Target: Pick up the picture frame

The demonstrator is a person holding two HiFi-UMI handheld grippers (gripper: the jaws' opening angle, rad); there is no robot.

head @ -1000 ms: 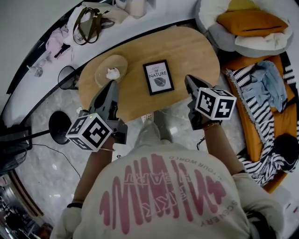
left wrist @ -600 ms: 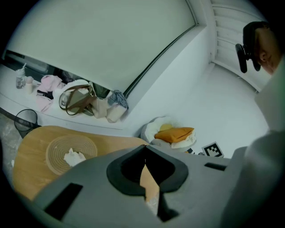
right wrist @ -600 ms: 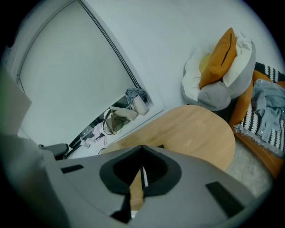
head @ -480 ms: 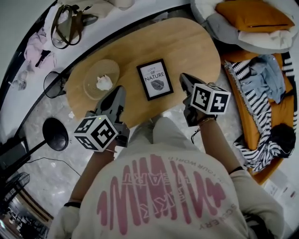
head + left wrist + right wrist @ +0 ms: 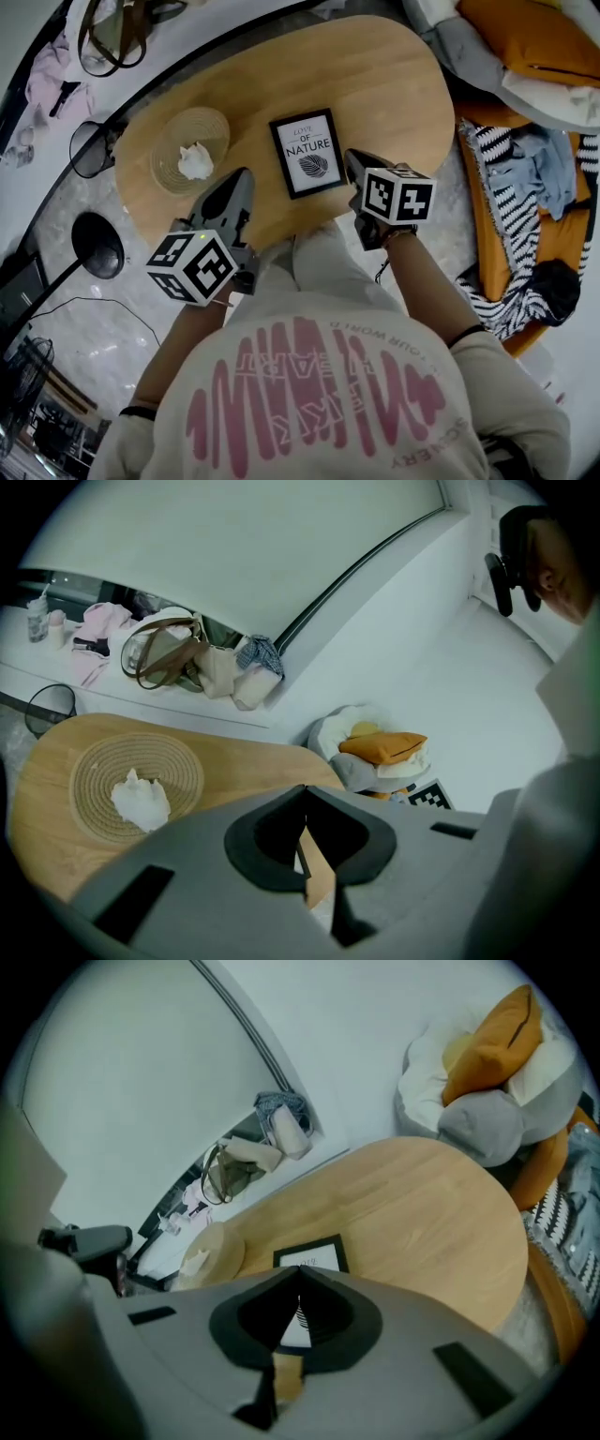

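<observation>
One picture frame (image 5: 307, 153) lies flat, print up, at the centre of the head view on the oval wooden counter (image 5: 384, 84), so it probably has to be lifted by an edge. Two grippers flank its lower end: the left gripper (image 5: 246, 176) sits lower left, and the right gripper (image 5: 351, 157) is just beside its right edge, likely placed to take it. Both have their jaws pressed together and hold nothing. One round mat (image 5: 173, 131) carrying one crumpled tissue (image 5: 195, 161) lies left of the frame.
</observation>
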